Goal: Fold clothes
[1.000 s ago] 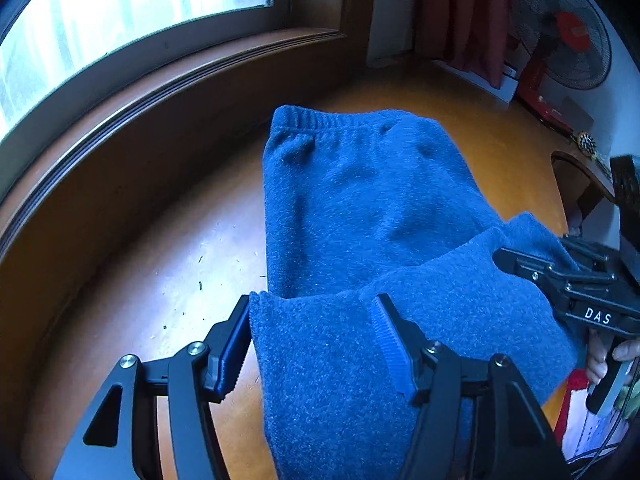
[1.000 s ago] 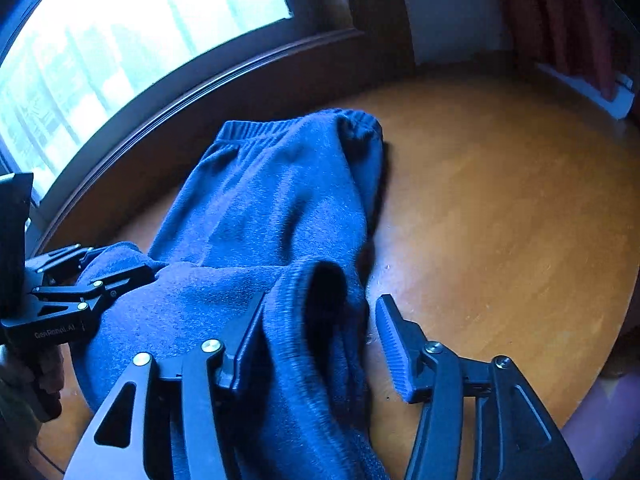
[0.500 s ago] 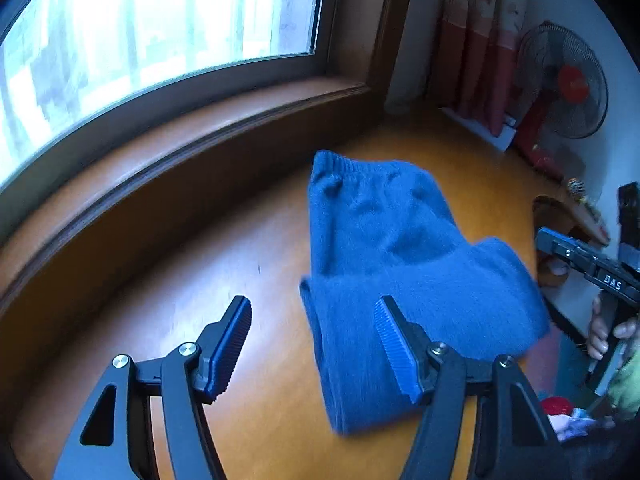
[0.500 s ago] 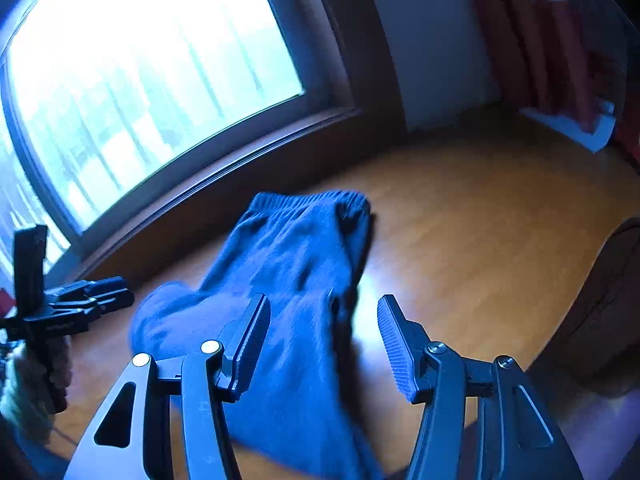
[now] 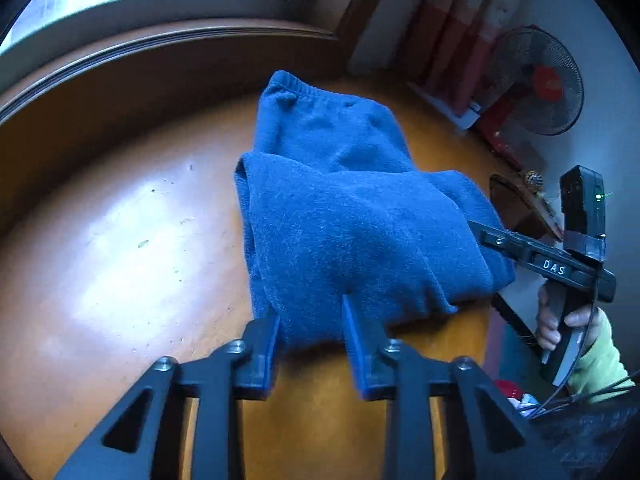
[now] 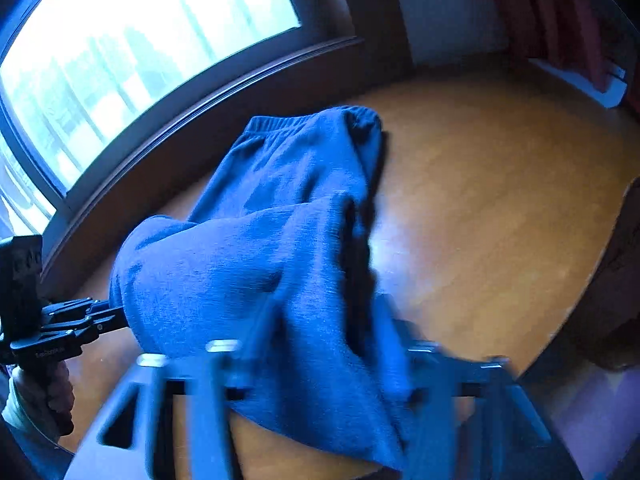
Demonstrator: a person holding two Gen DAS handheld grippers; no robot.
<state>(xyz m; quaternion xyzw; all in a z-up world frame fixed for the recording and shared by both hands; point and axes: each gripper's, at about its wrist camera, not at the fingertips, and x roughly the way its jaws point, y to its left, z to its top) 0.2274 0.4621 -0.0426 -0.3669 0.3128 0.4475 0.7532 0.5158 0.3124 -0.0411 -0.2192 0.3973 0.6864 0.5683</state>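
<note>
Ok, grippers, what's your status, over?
Left gripper jaws pinching blue garment, near edge. Right gripper blurred, cloth between jaws, grip unclear. Cloth folded over on table. Nothing in the way.

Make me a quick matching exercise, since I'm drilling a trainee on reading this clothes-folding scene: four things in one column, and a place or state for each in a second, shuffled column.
Column 1:
1. blue garment
2. left gripper
3. standing fan
4. window

Column 2:
A. beyond the table's far edge, bright with daylight
B. at the near folded edge of the cloth, a finger on each side
C. folded over on the wooden table, elastic waistband at the far end
D. off the table to the right, by the wall, red centre

Pairs: 1-C, 2-B, 3-D, 4-A
</note>
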